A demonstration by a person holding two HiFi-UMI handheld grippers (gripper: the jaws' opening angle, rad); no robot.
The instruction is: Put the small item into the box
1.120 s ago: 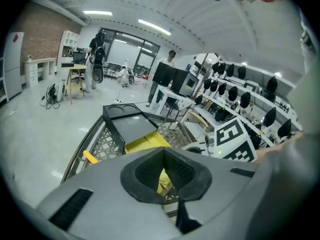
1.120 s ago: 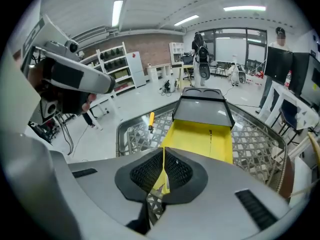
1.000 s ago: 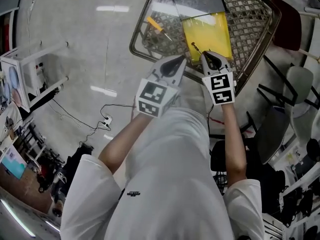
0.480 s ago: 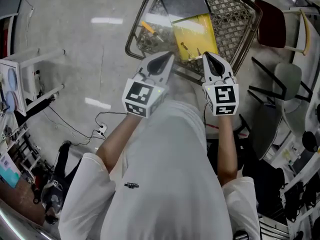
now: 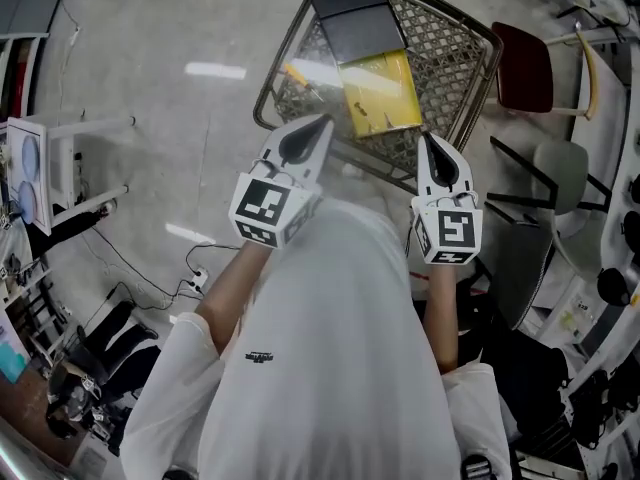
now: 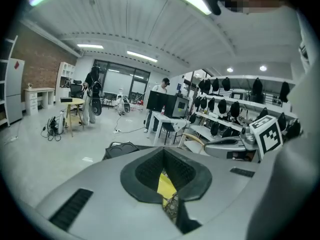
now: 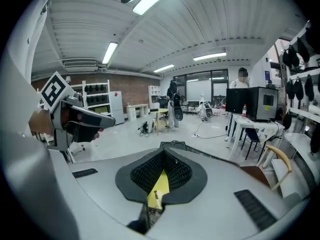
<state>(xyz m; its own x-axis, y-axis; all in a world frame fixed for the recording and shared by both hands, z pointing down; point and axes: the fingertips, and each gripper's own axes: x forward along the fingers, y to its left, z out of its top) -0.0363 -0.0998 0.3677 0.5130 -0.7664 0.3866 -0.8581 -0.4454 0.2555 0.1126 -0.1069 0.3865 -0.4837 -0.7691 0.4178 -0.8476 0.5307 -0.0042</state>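
Both grippers are held side by side in front of the person's white shirt point(image 5: 330, 348), at the near edge of a wire-mesh table point(image 5: 455, 58).

**Left gripper** point(image 5: 322, 125)
- The jaws are pressed together. In the left gripper view the ribbed pads meet, leaving only a narrow V-shaped slit.
- Nothing is clamped between them. Only yellow surface and mesh show through the slit.
- In the head view the tip points at the near-left part of the table, short of the yellow box point(image 5: 380, 88).

**Right gripper** point(image 5: 430, 140)
- The jaws are closed on each other and hold nothing. The right gripper view shows the same narrow slit between the pads.
- In the head view the tip lies just off the near-right corner of the yellow box, apart from it.

**Task object**
- The small dark item point(image 7: 156, 194) lies loose on the floor of the yellow box, seen through the slit of the right jaws. No gripper touches it.
- In the head view it appears only as a dark speck near the box's near edge.

**Surroundings**
- The yellow box rests on the mesh near the middle of the table.
- A flat black tray point(image 5: 355, 18) lies directly beyond the box, against its far edge.
- A yellow-handled tool point(image 5: 293, 72) lies on the mesh to the left of the box, apart from it.
- A dark red chair point(image 5: 522, 68) stands to the right of the table.
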